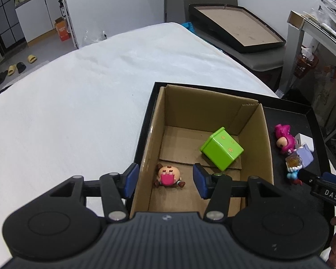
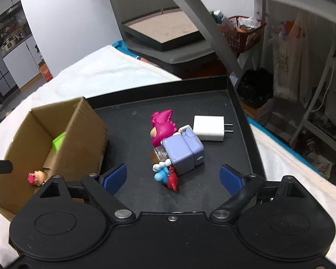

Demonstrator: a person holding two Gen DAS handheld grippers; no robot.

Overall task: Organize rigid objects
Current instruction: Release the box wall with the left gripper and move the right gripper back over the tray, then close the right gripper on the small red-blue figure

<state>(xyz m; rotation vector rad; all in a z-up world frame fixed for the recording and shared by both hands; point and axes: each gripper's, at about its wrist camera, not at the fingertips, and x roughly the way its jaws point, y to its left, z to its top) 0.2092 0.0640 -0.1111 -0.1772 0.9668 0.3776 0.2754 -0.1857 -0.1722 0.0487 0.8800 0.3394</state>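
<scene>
An open cardboard box [image 1: 212, 103] stands on a black tray [image 2: 190, 98]. Inside lie a green cube [image 1: 221, 151] and a small brown figure with a pink mouth [image 1: 169, 176]. My left gripper [image 1: 165, 180] is open and empty above the box's near end, over that figure. On the tray beside the box lie a pink dinosaur figure [image 2: 162, 127], a lilac block toy [image 2: 182, 153] with a blue and red figure [image 2: 165, 177], and a white charger plug [image 2: 209, 127]. My right gripper [image 2: 173, 178] is open and empty, just before the lilac toy.
The tray sits on a white-covered table [image 1: 78, 103]. Behind it a second black tray [image 1: 237, 27] rests on a grey seat. A metal shelf frame [image 2: 208, 31] and a red basket [image 2: 242, 33] stand to the right.
</scene>
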